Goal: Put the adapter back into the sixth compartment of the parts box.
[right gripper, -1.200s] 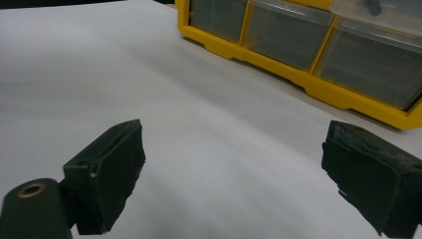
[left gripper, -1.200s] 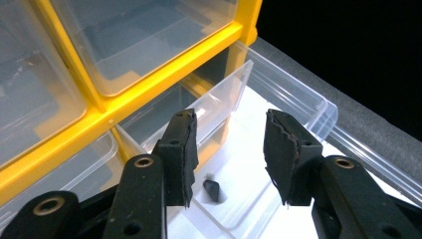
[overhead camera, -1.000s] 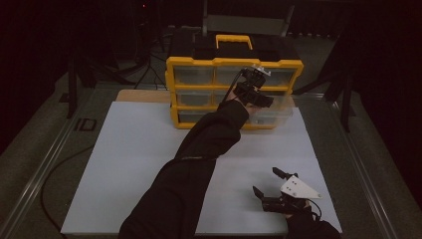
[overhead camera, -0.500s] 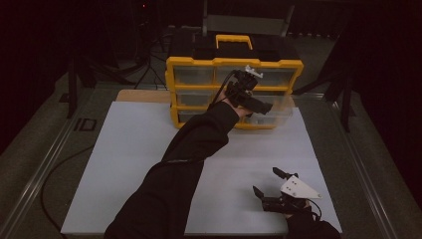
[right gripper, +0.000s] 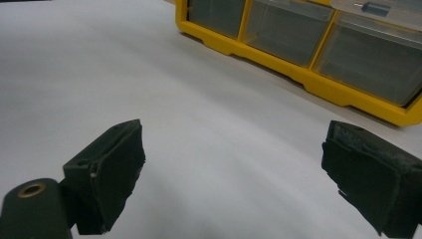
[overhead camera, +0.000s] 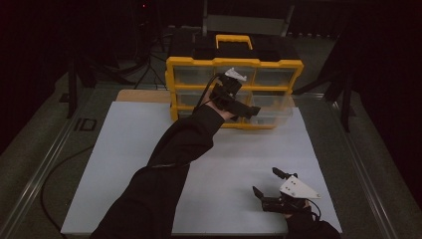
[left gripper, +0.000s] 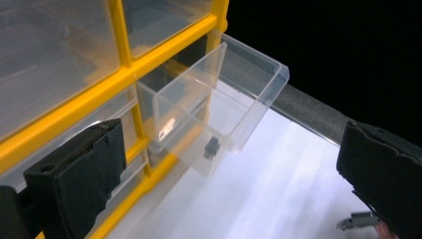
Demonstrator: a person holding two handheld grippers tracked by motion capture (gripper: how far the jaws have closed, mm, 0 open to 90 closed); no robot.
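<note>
Clear drawer (left gripper: 219, 107) juts out of the yellow organizer (overhead camera: 234, 92), a small dark part (left gripper: 211, 148) on its floor. Left claw (overhead camera: 249, 110), just opened, hangs empty before that organizer. Right claw (overhead camera: 268, 186), spread apart, rests on the white surface (overhead camera: 124, 164) well short of it.

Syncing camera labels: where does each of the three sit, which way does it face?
High view: above the person's side, facing forward and down on the table; both sleeves, left gripper, right gripper.
Left gripper view: on that gripper, facing the pulled-out clear drawer; open jaws.
Right gripper view: low over the table, facing the yellow organizer; open jaws.
Shared: the organizer.
</note>
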